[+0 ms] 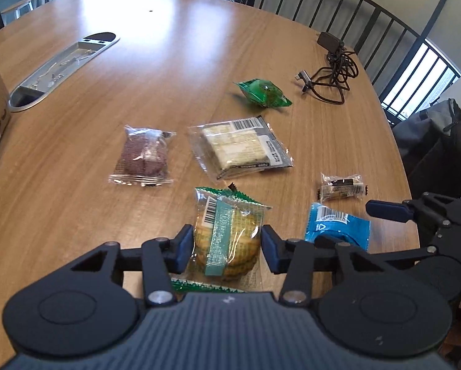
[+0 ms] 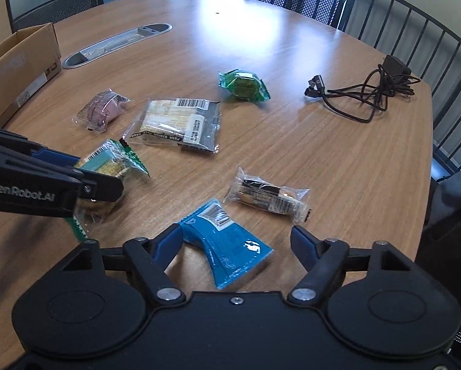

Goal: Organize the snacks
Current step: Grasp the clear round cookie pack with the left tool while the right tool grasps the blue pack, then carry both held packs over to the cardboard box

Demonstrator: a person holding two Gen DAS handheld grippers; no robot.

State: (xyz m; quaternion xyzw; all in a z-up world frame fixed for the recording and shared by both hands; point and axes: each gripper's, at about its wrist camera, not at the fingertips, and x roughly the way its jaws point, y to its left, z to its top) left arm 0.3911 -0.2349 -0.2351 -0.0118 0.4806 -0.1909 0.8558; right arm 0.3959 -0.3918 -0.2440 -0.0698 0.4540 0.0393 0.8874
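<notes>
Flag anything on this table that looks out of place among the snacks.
A tangled black charger cable lies near the table's far right edge, the only non-snack item among the packets. The snacks lie scattered at random angles, none torn or spilled. Nothing else stands out.

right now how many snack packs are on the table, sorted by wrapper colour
Green: 2, the candy pack and the cookie pack between the left tongs
Blue: 1, the blue pack between the right tongs
Clear: 3, the purple cake, the cracker pack and the small roll
Total: 6
</notes>
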